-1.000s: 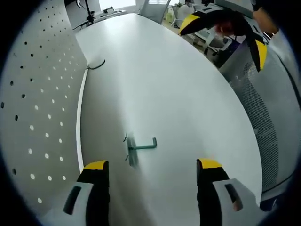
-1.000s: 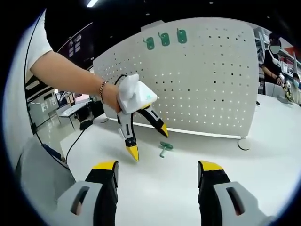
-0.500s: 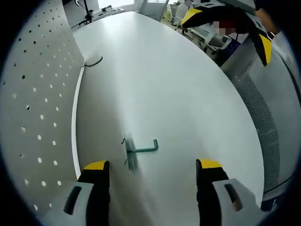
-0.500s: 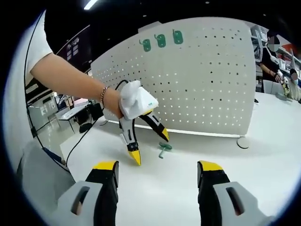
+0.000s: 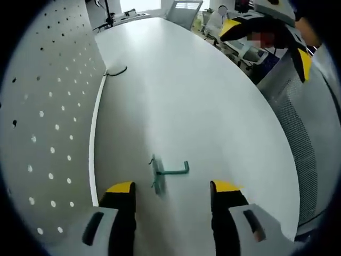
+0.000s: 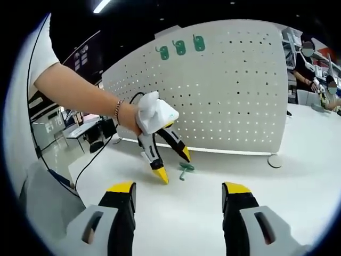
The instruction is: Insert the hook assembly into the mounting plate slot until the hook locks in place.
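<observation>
Currently: green hook assembly (image 5: 169,173) flat on table (image 5: 202,106), just ahead between left gripper (image 5: 173,188) jaws, spread apart, empty. Probably light, rigid, slippery metal; grip its straight shank. Right gripper (image 6: 178,188) likewise agape, holding nothing.

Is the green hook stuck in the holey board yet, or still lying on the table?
Lying on the white table. The green hook rests flat between the open left gripper jaws, apart from the pegboard.
</observation>
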